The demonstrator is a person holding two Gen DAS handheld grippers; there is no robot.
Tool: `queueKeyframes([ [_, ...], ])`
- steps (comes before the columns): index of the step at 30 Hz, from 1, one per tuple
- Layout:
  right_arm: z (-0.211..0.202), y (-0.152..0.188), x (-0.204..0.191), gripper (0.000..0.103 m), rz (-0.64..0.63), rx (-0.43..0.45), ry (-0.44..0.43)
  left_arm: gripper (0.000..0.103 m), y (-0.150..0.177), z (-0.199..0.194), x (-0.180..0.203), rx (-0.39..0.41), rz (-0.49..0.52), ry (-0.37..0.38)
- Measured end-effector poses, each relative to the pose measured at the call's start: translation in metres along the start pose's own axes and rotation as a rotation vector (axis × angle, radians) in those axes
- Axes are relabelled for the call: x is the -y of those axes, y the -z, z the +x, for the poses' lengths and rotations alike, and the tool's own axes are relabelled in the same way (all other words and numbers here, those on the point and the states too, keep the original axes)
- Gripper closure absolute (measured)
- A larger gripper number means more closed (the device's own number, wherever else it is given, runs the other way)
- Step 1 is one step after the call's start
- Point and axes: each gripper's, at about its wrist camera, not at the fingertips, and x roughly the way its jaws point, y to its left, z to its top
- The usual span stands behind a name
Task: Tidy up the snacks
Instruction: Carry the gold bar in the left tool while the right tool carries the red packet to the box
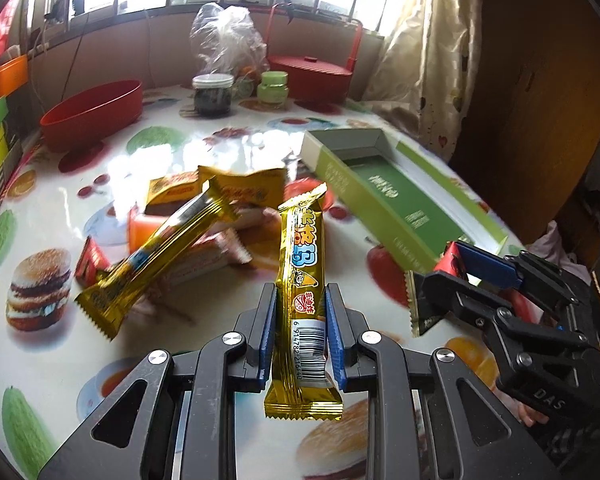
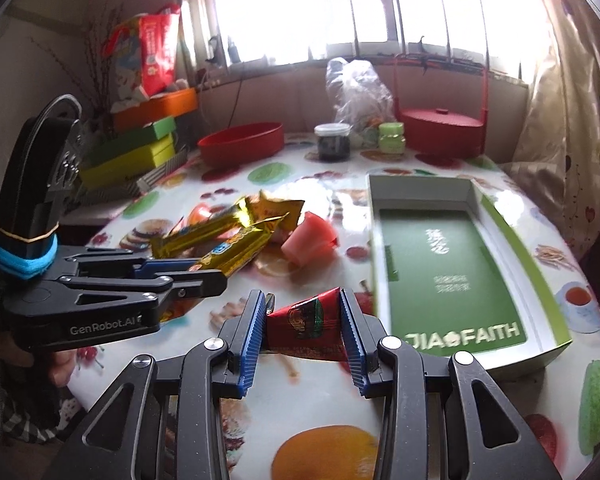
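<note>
Round counter (image 2: 324, 408) under glossy oilcloth printed with fruit and burgers, set before barred windows and a patterned curtain. Left tool (image 1: 300, 332): pressed together on a long gold foil snack bar (image 1: 302, 280) with a barcode, held upright above the counter. Right tool (image 2: 304, 328): pinching a small red foil snack packet (image 2: 306, 326). Ahead of the left tool, a heap of gold and orange wrapped snacks (image 1: 188, 220). Ahead-right of the right tool, an open green-lined cardboard box (image 2: 444, 264).
</note>
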Motion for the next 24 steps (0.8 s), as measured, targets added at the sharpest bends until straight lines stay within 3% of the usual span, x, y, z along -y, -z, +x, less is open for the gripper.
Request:
queueKeyframes([
  [13, -0.012, -0.017, 0.061, 0.067, 0.111, 0.061, 0.124, 0.079, -0.043, 0.018, 0.047, 0.026, 0.043, 0.092],
  [24, -0.005, -0.01, 0.105, 0.067, 0.179, 0.02, 0.232, 0.079, -0.065, 0.058, 0.079, -0.034, 0.036, 0.161],
])
